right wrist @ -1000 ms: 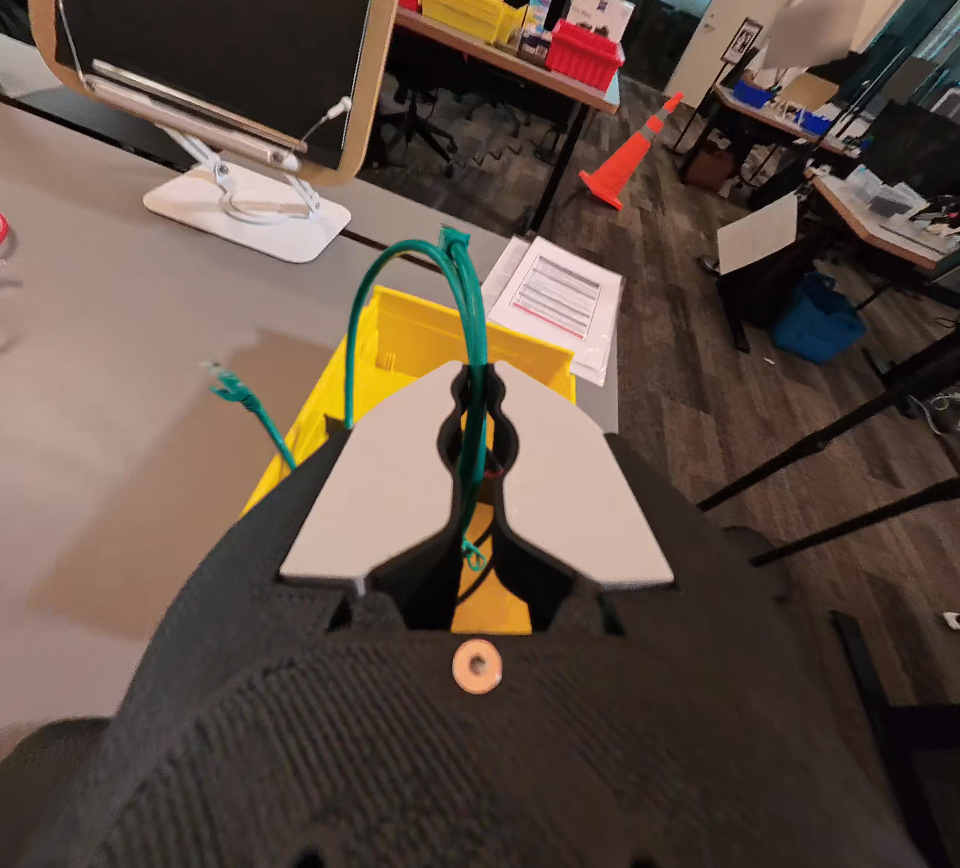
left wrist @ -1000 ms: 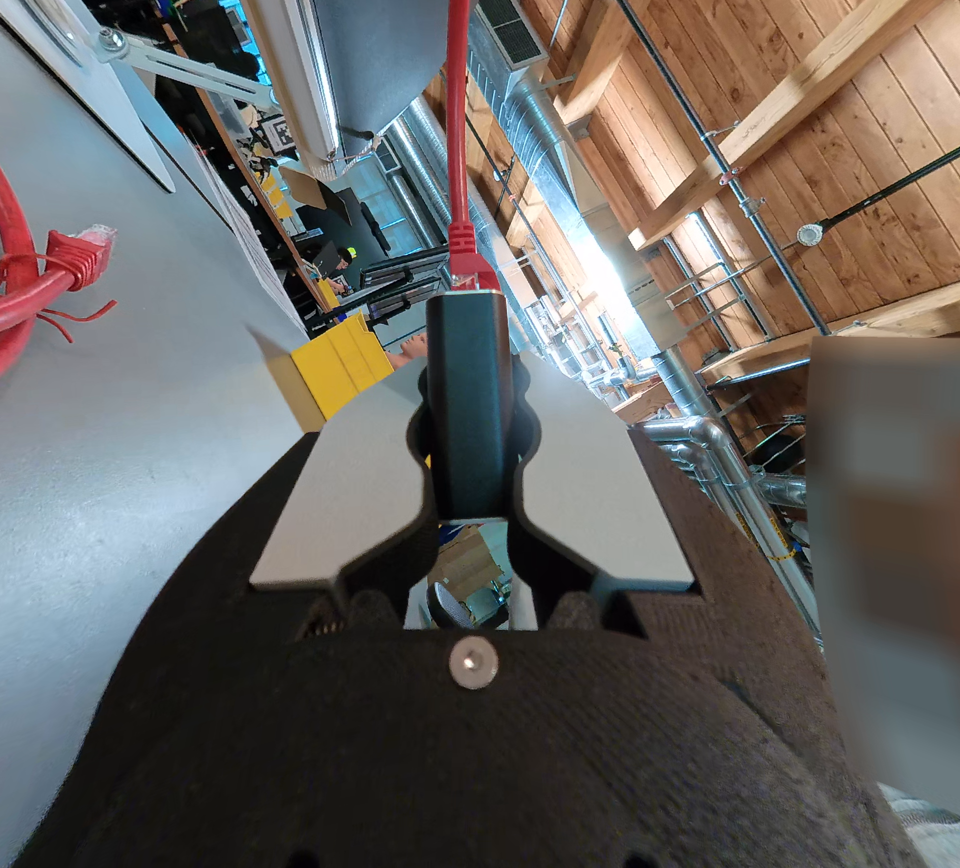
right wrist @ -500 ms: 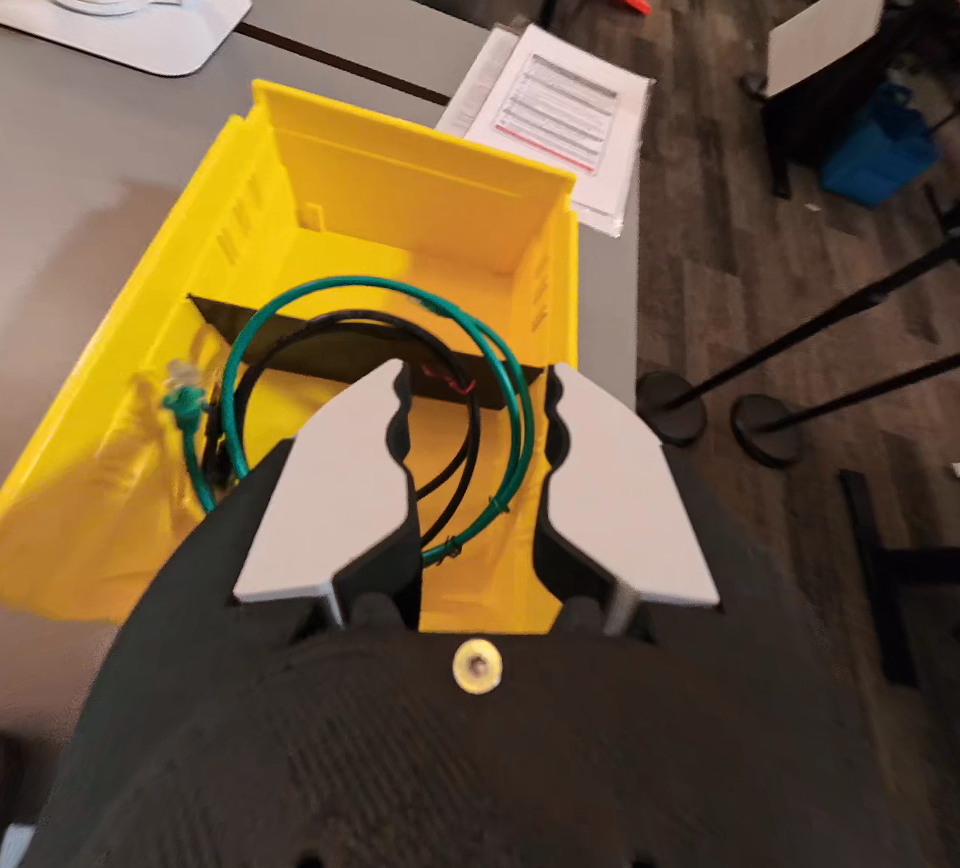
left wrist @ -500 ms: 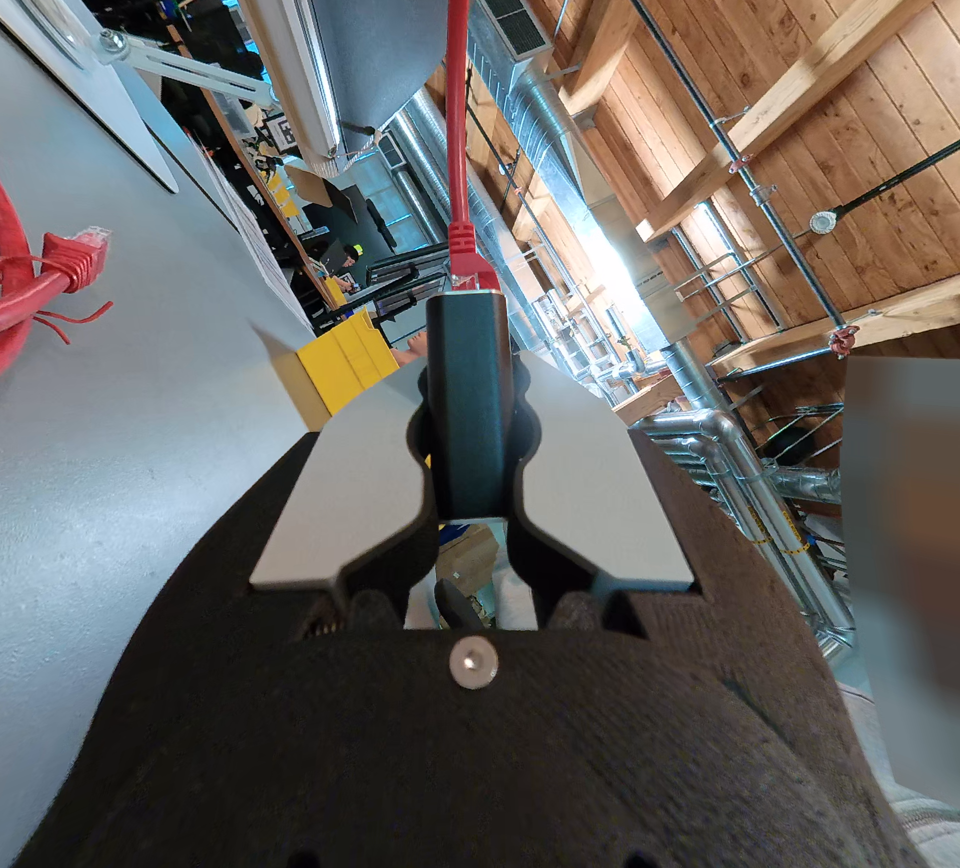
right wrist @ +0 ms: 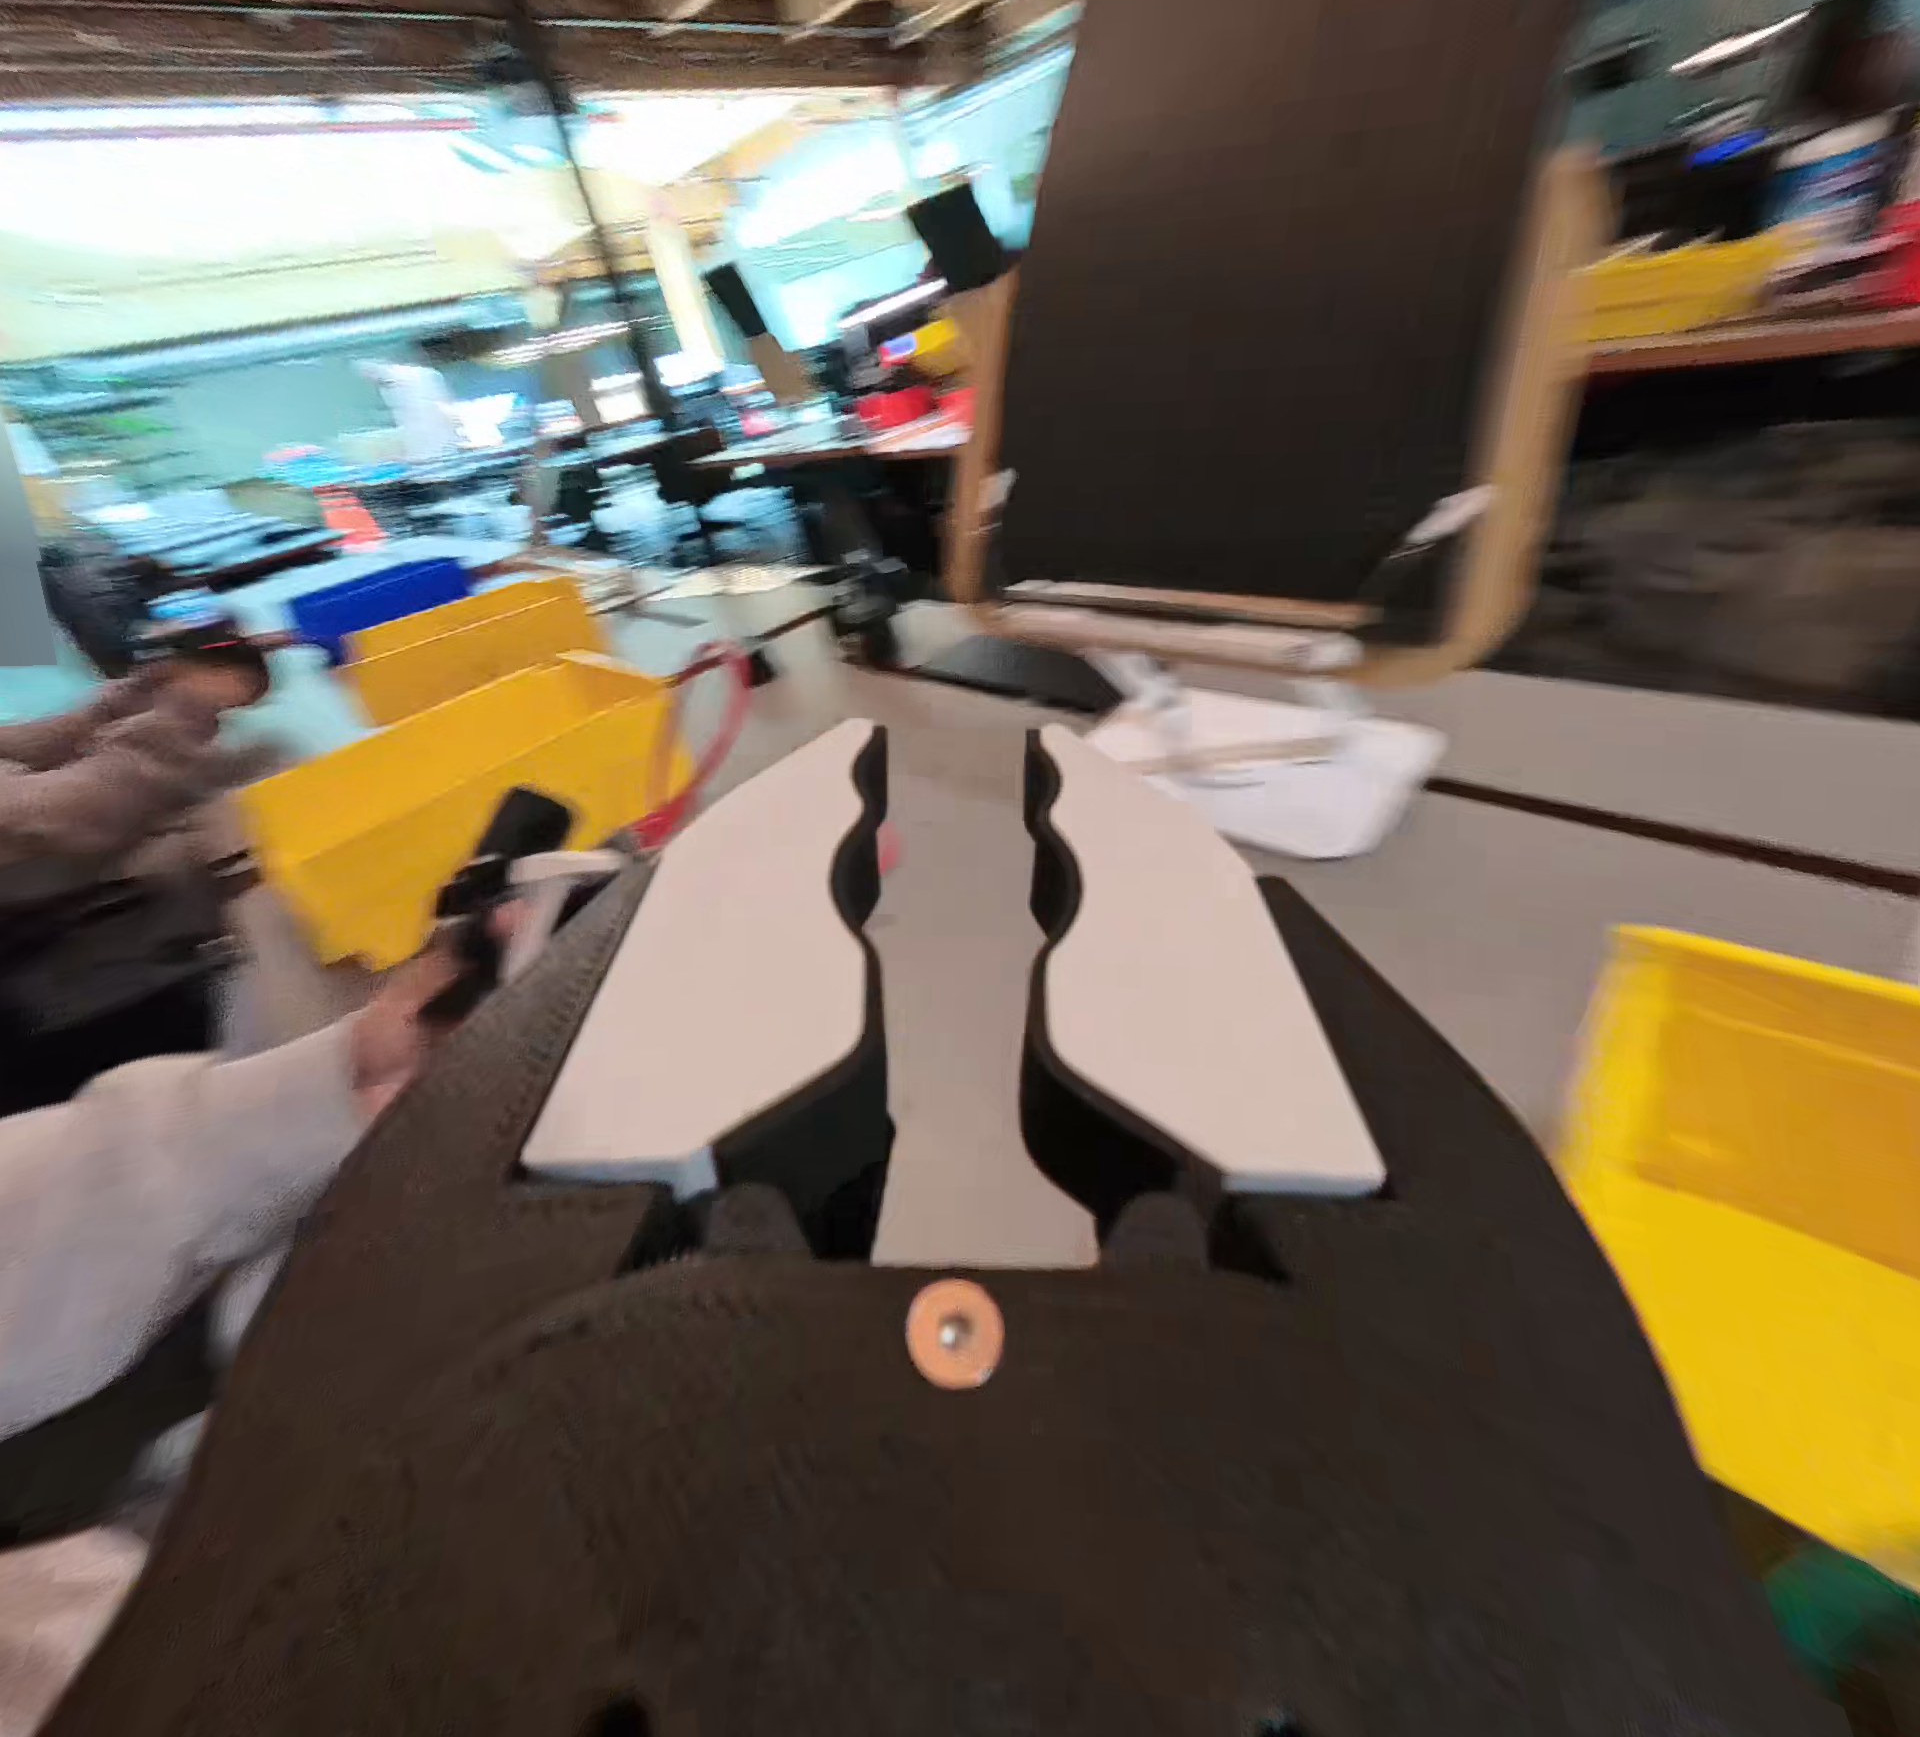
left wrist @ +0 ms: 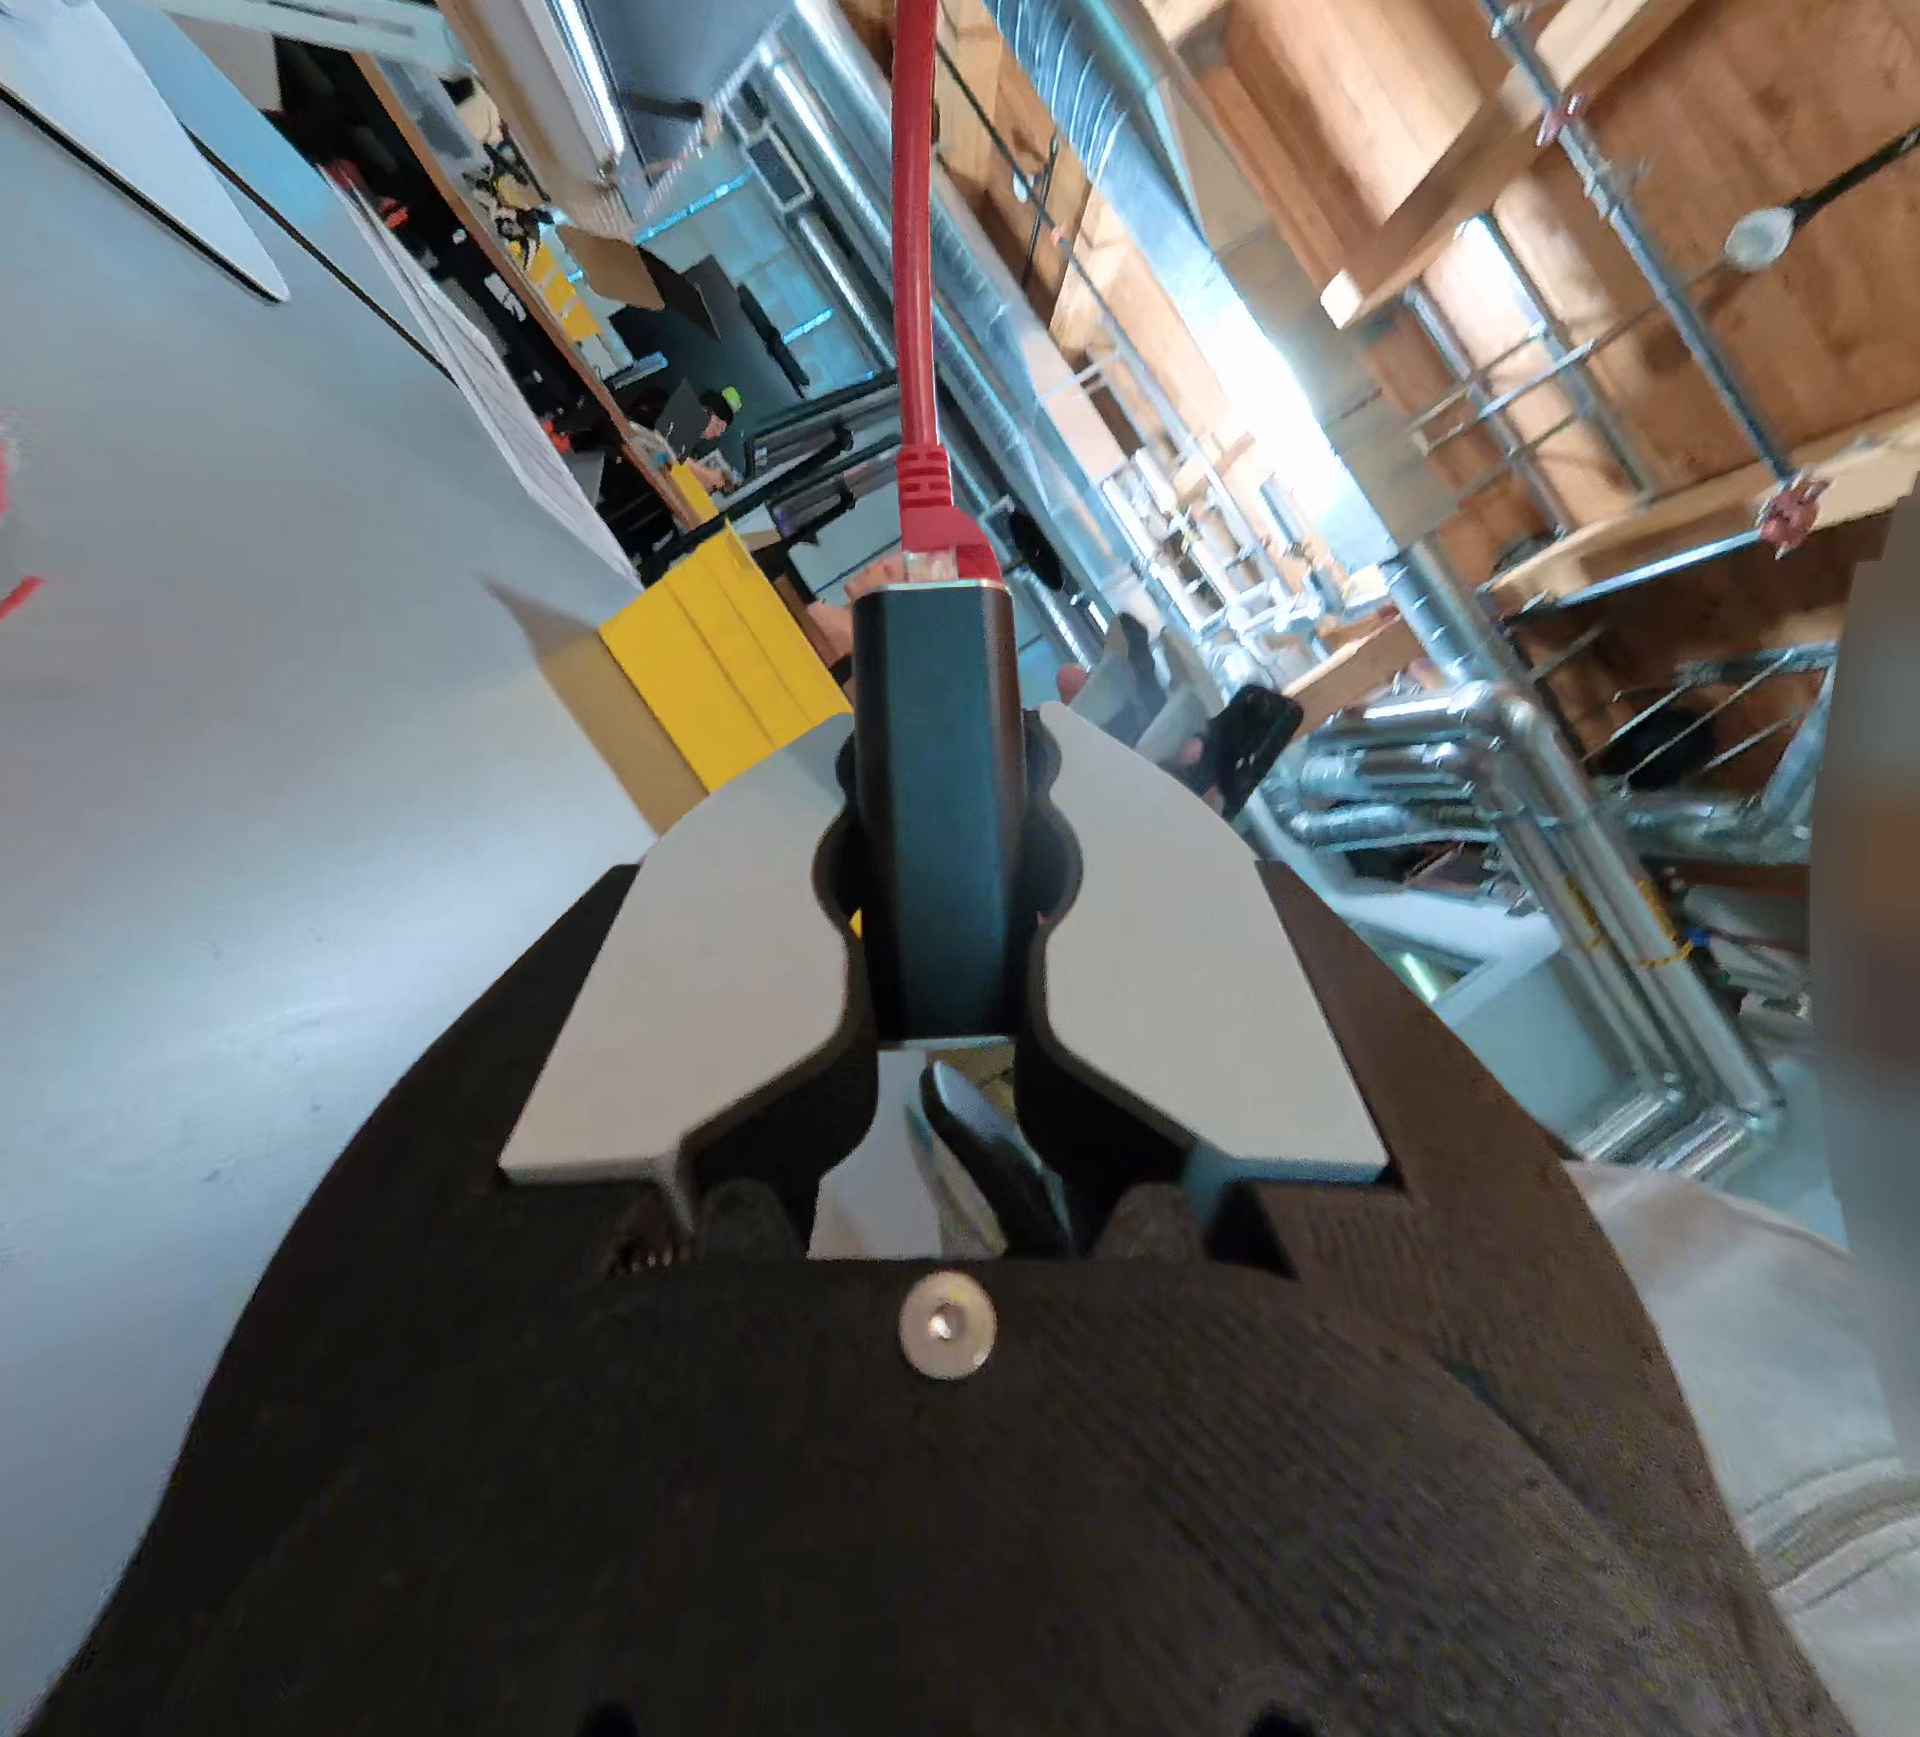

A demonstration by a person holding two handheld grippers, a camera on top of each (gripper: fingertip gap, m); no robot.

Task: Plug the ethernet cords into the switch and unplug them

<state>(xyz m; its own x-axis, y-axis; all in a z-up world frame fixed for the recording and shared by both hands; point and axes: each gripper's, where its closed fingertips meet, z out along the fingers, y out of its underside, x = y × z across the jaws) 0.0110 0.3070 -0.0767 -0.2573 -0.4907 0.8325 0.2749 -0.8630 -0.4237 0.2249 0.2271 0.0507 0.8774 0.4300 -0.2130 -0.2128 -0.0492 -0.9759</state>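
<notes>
My left gripper is shut on the dark switch and holds it on edge, tilted up toward the ceiling. A red ethernet cord is plugged into the switch's far end and runs straight up out of frame. My right gripper is open and empty above the grey table; its view is motion-blurred. In the right wrist view the red cord loops beside a yellow bin at the left, and a hand with a dark handle shows there. The green cord is mostly out of view.
A yellow bin sits close at the right in the right wrist view, another yellow bin at the left. A dark panel on a white stand rises at the back. In the left wrist view a yellow bin lies beyond the fingers.
My right gripper let go of the green cord over the yellow bin, opened, then swung up and left toward the table. My left gripper kept its hold on the switch and turned slightly.
</notes>
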